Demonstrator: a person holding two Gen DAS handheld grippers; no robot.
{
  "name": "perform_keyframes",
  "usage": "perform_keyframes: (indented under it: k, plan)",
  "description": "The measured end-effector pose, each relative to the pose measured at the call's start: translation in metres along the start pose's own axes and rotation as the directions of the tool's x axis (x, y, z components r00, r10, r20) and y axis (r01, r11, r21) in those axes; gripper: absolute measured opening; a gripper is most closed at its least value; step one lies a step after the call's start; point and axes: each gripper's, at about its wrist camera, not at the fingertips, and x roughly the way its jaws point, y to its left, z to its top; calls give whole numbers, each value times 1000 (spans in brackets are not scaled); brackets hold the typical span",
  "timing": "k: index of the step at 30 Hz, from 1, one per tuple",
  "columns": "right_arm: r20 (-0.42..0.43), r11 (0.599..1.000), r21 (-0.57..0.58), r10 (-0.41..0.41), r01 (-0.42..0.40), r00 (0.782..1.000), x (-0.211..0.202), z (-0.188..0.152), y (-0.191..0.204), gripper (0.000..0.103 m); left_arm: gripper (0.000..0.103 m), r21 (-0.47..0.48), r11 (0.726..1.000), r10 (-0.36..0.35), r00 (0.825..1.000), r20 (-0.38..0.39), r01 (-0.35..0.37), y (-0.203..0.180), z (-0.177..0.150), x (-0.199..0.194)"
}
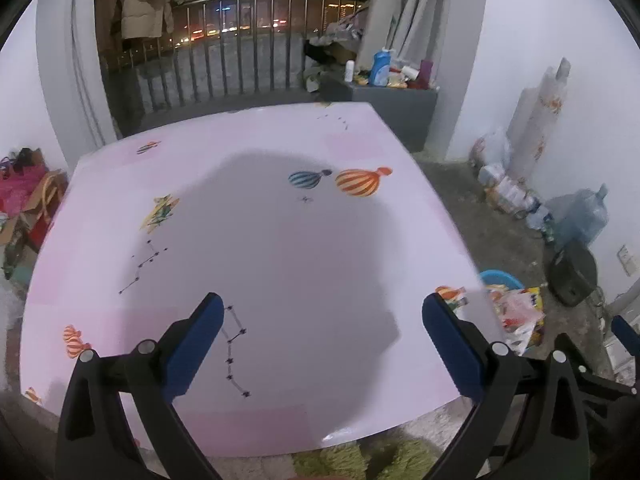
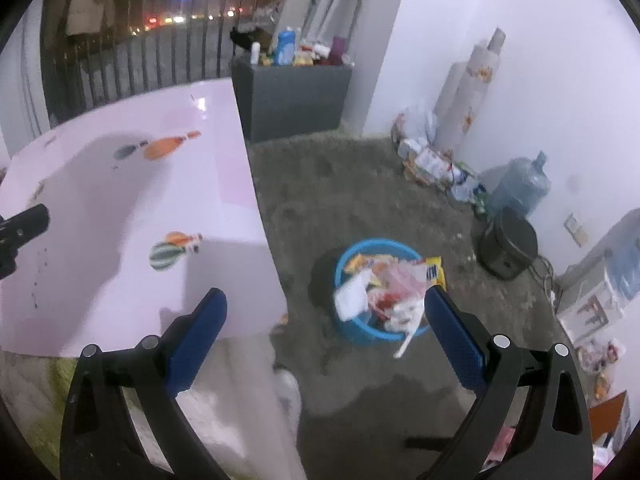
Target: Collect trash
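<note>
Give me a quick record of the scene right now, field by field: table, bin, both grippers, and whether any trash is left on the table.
table: pink balloon-print top, no loose trash visible on it
bin: blue basin on the floor to the right of the table, piled with wrappers
left gripper: open, empty, above the table
right gripper: open, empty, aimed toward the basin
task state: trash appears collected
</note>
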Motion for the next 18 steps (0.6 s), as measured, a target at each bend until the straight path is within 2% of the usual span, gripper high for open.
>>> perform_keyframes:
  k: [6,10,18]
  plan:
    - [-55,1000,-3,-14,13,998,7,-6,0,95,97,-6,1000,27,999,-41,-28,2,-1,9]
    - [-59,1000,-3,-26,26,998,7,-7,1,95,97,5,999,33,997,-64,-32,0,-1,14]
    - [-63,999,15,-32,33,997,7,-8,-2,95,97,47,999,29,998,-63,-26,-9,-1,14]
